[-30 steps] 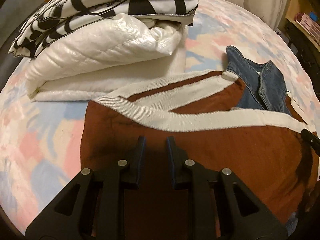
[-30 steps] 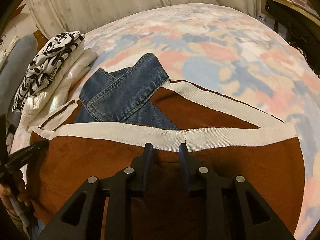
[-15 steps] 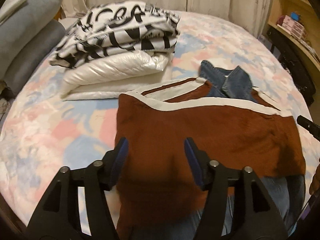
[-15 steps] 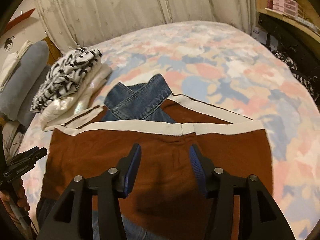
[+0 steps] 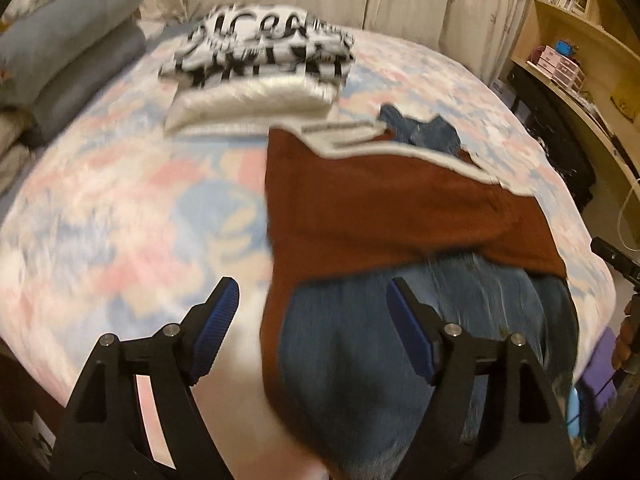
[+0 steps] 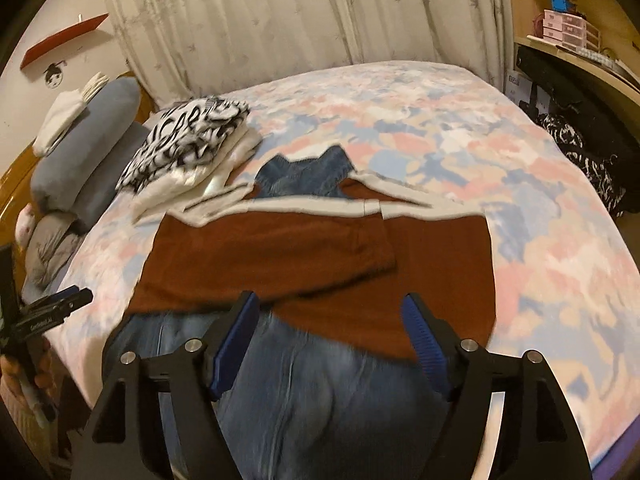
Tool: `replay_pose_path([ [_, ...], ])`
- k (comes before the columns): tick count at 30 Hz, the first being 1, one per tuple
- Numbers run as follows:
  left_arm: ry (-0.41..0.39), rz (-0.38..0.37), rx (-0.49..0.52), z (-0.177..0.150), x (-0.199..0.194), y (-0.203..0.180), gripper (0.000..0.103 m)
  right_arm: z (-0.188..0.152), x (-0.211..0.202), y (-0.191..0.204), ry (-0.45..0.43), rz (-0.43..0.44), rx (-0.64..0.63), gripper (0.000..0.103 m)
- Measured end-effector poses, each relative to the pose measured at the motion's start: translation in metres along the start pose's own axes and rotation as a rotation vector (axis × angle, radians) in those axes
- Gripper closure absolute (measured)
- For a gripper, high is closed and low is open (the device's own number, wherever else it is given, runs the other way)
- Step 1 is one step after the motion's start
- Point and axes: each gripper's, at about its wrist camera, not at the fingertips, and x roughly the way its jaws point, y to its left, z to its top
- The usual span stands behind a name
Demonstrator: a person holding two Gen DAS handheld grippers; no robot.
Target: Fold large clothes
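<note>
A rust-brown garment with white trim (image 5: 384,208) lies folded across blue jeans (image 5: 384,344) on the bed; it also shows in the right wrist view (image 6: 320,256), with the jeans (image 6: 320,392) sticking out below and above it. My left gripper (image 5: 312,328) is open and empty, held above the near end of the jeans. My right gripper (image 6: 332,336) is open and empty, above the brown garment's near edge. The left gripper also shows at the left of the right wrist view (image 6: 52,308).
A stack of folded clothes, black-and-white on white (image 5: 264,64), sits at the bed's far left (image 6: 188,140). Grey pillows (image 6: 84,152) lie beyond it. A pastel patterned bedspread (image 6: 440,128) covers the bed. Shelves and a desk (image 5: 580,80) stand at the right.
Both grippers went from shut on the brown garment to wide open and pulled back and up from it. The garment now lies flat and the jeans' near end has come into view.
</note>
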Motion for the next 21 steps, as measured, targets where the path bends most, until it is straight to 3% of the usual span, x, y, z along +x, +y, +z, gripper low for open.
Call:
replay_pose_path([
  [9, 0.105, -0.158, -0.068, -0.088, -0.001, 0.023, 0.029, -0.106, -0.05, -0.044, 0.079, -0.022, 0.027, 0.028],
  [15, 0.111, -0.241, -0.129, -0.114, 0.005, 0.027, 0.029, -0.166, -0.06, -0.091, 0.132, -0.032, 0.109, 0.028],
  [21, 0.097, -0.321, -0.162, -0.122, 0.009, 0.029, 0.029, -0.211, -0.06, -0.125, 0.156, 0.096, 0.205, 0.038],
])
